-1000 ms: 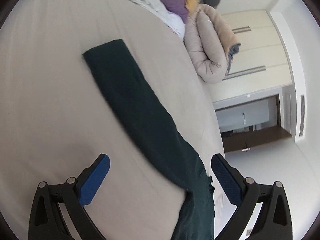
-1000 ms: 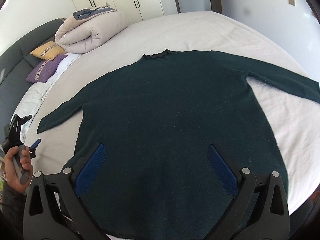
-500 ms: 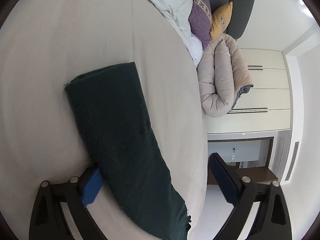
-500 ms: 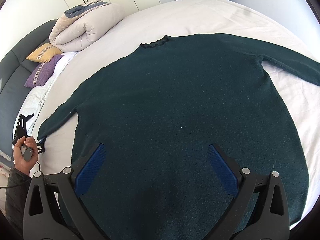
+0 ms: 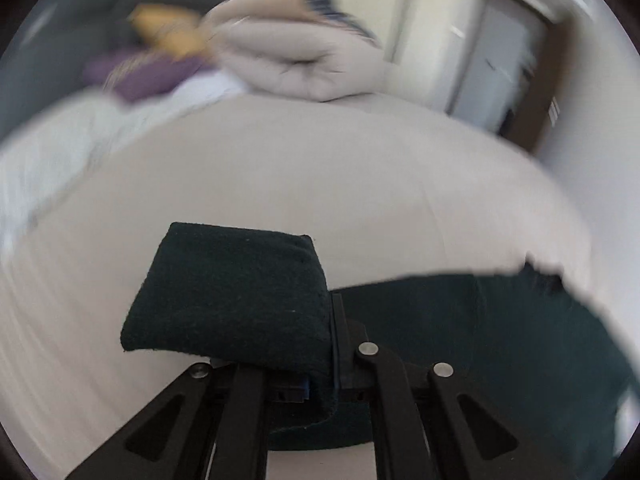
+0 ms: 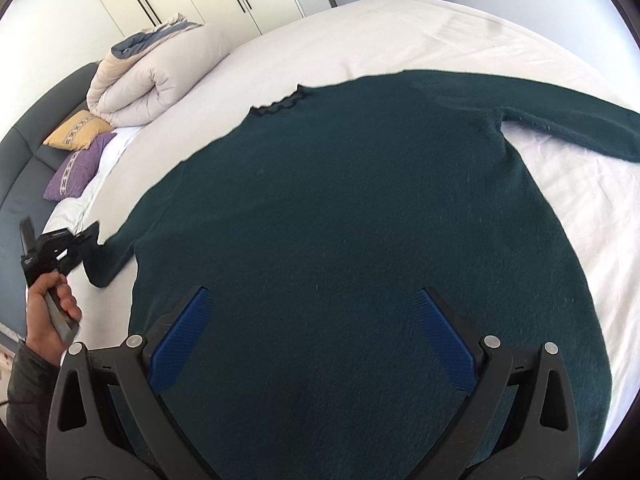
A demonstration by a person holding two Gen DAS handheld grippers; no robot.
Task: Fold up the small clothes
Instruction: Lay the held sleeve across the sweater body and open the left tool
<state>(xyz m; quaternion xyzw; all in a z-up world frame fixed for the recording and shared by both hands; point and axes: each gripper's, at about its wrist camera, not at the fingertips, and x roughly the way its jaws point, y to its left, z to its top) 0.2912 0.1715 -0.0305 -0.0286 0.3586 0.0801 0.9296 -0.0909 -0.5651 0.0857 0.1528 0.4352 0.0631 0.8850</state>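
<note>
Left wrist view: blurred by motion, apart from the left gripper (image 5: 320,344) and the cloth in it.
Left gripper: jaws pinched narrow on the cuff (image 5: 232,296) of the sweater's (image 5: 500,340) sleeve; the cuff drapes over the left finger and hides its pad.
Sleeve: runs right from the jaws to the ruffled collar (image 5: 540,270); this close view shows a fuzzy, nubby knit, which the other view does not.
Bed (image 5: 320,168): pale, smooth sheet, bare beyond the cuff up to the rolled duvet (image 5: 304,64) and the purple pillow (image 5: 148,76).

Right wrist view: sharp, and it shows the whole garment.
Sweater (image 6: 340,220): dark green, spread flat on the white bed (image 6: 400,32), hem nearest the camera, collar (image 6: 280,106) far; the right sleeve (image 6: 560,120) lies straight out toward the bed's right edge.
Right gripper (image 6: 316,336): blue ribbed pads (image 6: 180,336) spread wide, nothing between them, hanging over the lower body of the sweater.
Left gripper (image 6: 76,248): seen from outside at the far left, in the person's hand (image 6: 48,312), at the left cuff, which is bunched at the bed's left edge.
Room: bare sheet beyond the collar and under the right sleeve; duvet (image 6: 152,76) and pillows (image 6: 76,160) well apart at the head end.
</note>
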